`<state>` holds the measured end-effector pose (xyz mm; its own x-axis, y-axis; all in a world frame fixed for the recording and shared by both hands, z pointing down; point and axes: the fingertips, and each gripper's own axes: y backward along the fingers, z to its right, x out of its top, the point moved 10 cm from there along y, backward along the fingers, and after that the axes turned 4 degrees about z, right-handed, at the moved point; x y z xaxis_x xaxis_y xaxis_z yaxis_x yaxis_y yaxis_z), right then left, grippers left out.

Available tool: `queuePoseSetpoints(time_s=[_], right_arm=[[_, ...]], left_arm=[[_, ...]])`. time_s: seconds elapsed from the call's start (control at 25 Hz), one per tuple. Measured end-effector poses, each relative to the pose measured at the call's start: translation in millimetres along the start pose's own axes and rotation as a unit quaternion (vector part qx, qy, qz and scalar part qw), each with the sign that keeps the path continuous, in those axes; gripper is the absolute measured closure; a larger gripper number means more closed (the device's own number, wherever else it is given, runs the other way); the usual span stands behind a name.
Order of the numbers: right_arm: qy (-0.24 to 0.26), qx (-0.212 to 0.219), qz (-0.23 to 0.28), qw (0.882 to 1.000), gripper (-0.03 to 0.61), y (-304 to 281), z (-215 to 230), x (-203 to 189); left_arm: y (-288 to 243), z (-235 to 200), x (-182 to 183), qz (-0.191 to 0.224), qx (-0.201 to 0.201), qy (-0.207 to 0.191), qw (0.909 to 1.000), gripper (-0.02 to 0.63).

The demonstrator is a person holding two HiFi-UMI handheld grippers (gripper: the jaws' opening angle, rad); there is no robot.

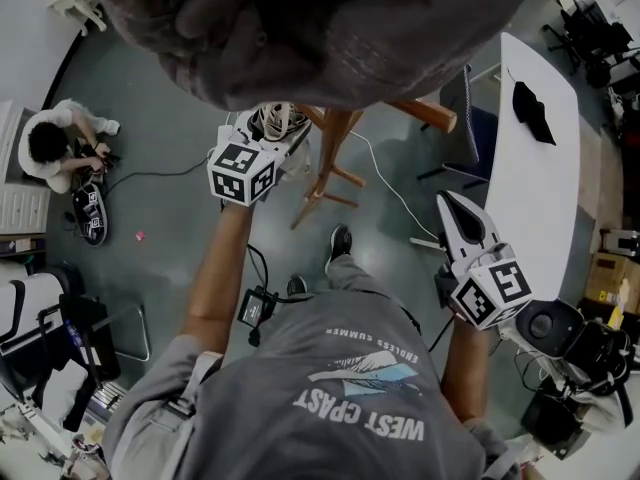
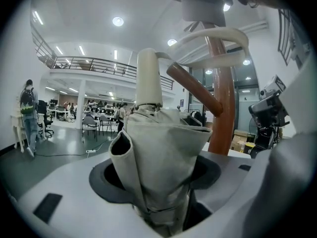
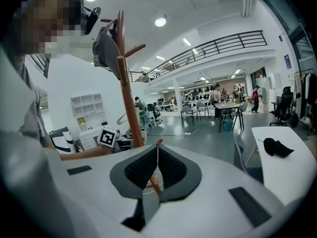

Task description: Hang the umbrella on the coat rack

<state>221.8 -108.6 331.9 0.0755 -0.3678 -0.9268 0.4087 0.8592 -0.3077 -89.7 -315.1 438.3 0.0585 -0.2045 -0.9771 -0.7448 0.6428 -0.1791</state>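
Note:
A folded beige umbrella (image 2: 158,148) stands up between the jaws of my left gripper (image 2: 156,180), which is shut on its canopy. Its white crook handle (image 2: 218,36) curves over a brown peg (image 2: 193,89) of the wooden coat rack (image 2: 224,98); whether it touches the peg I cannot tell. A grey cap (image 2: 203,1) hangs at the rack's top. In the head view the left gripper (image 1: 265,136) holds the umbrella (image 1: 276,120) beside the rack (image 1: 330,158). My right gripper (image 1: 447,204) hangs apart at the right, shut with nothing in it (image 3: 157,155).
A long white table (image 1: 540,178) with a black cloth (image 1: 531,110) runs along the right, with a chair (image 1: 470,118) beside it. A person (image 1: 60,148) sits on the floor at the left. Black camera gear (image 1: 565,333) stands at lower right. A white cable (image 1: 385,183) trails across the floor.

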Motion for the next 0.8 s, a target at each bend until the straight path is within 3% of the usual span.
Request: queuePoseSetpoints(time_s=[0.8], right_arm=[[-0.003, -0.01, -0.031, 0.999, 0.548, -8.9, 23.9, -2.6]], left_arm=[[-36.0, 3.4, -14.1, 0.001, -0.016, 0.045, 0.9989, 0.321]])
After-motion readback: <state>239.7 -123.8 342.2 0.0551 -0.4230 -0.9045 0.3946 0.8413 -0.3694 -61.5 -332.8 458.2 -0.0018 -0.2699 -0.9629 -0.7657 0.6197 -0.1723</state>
